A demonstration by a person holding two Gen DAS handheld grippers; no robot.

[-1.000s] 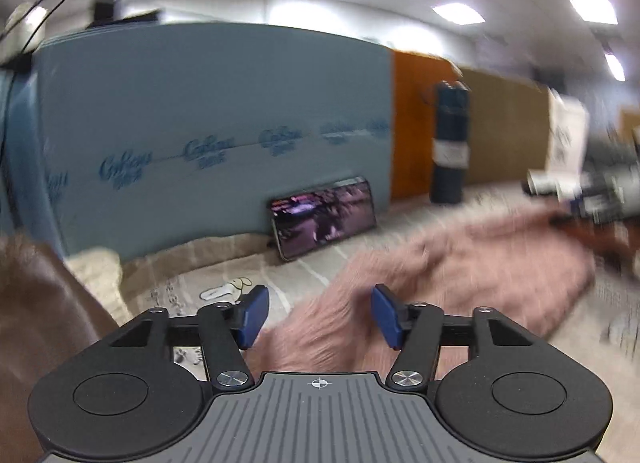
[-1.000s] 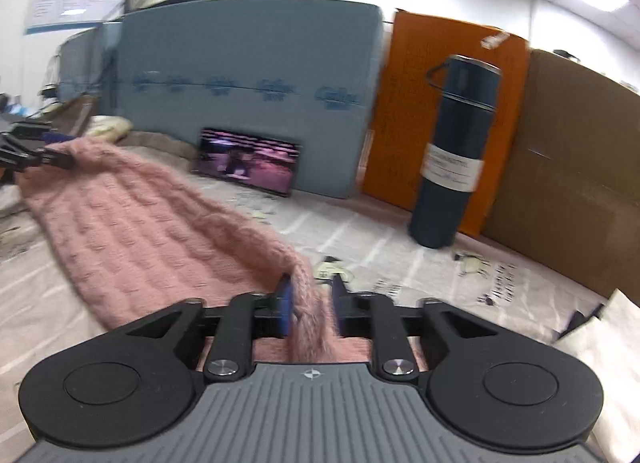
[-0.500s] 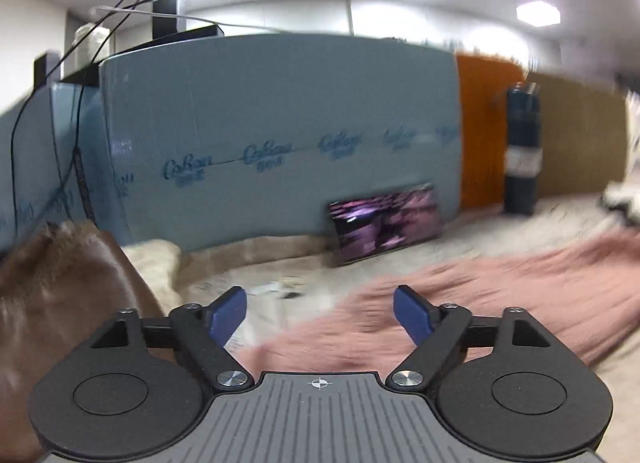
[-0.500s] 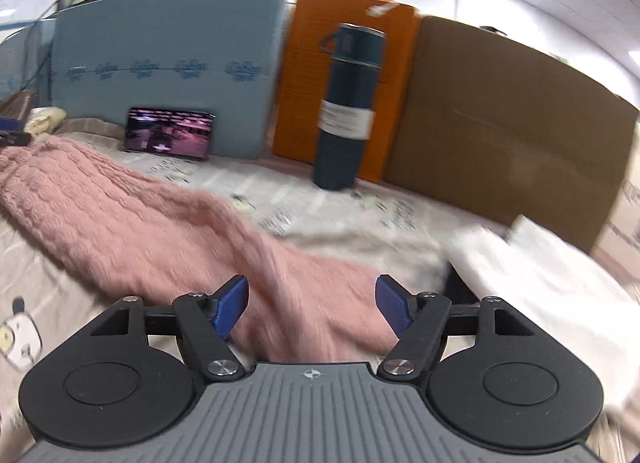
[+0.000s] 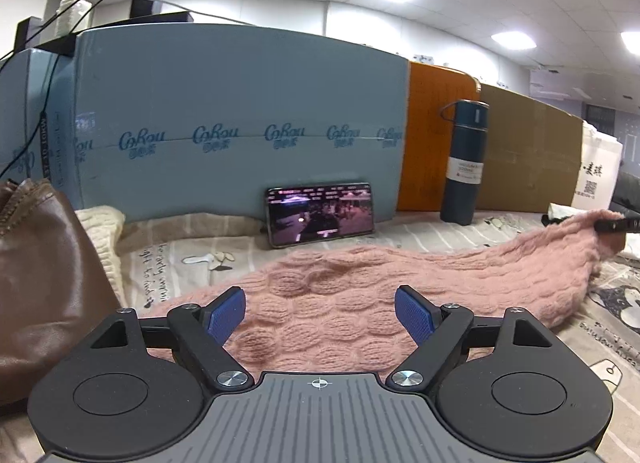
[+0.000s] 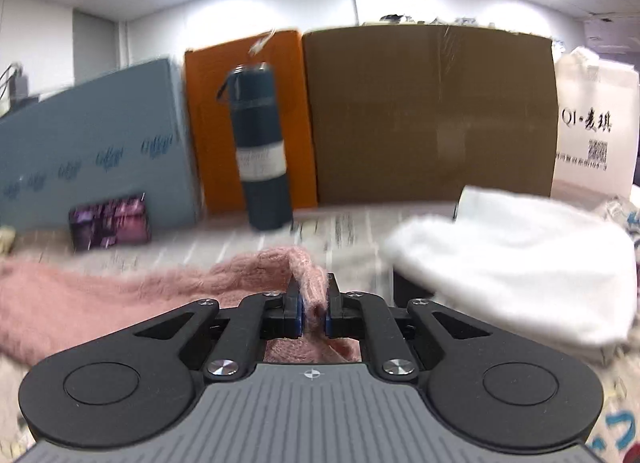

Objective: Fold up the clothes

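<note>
- Pink knit sweater [image 5: 340, 303] lies stretched across the surface [image 5: 608, 339], which is covered with a printed cloth; one end sits under the left hand-held gripper [image 5: 320, 313] and the other rises toward the right edge of the left view.
- The left hand-held gripper has its jaws spread wide, with the blue pads [image 5: 224, 317] apart above the sweater and nothing between them.
- The right hand-held gripper [image 6: 313, 313] is clamped on a fold of the sweater [image 6: 120, 295], and the knit bunches up between its jaws.
- In the left view, a dark tip of the right hand-held gripper [image 5: 616, 225] meets the lifted end of the sweater.
- A phone [image 5: 320, 215] with a lit screen leans on a blue board [image 5: 240, 123] behind the sweater.
- A dark bottle [image 5: 464, 163] stands upright in front of an orange board [image 5: 432, 135] and near brown cardboard [image 5: 528, 159].
- A brown leather bag [image 5: 40, 283] sits at the left, beside a cream knit [image 5: 104, 223].
- A white garment [image 6: 520, 263] lies just to the right of the right hand-held gripper; that view is blurred.
</note>
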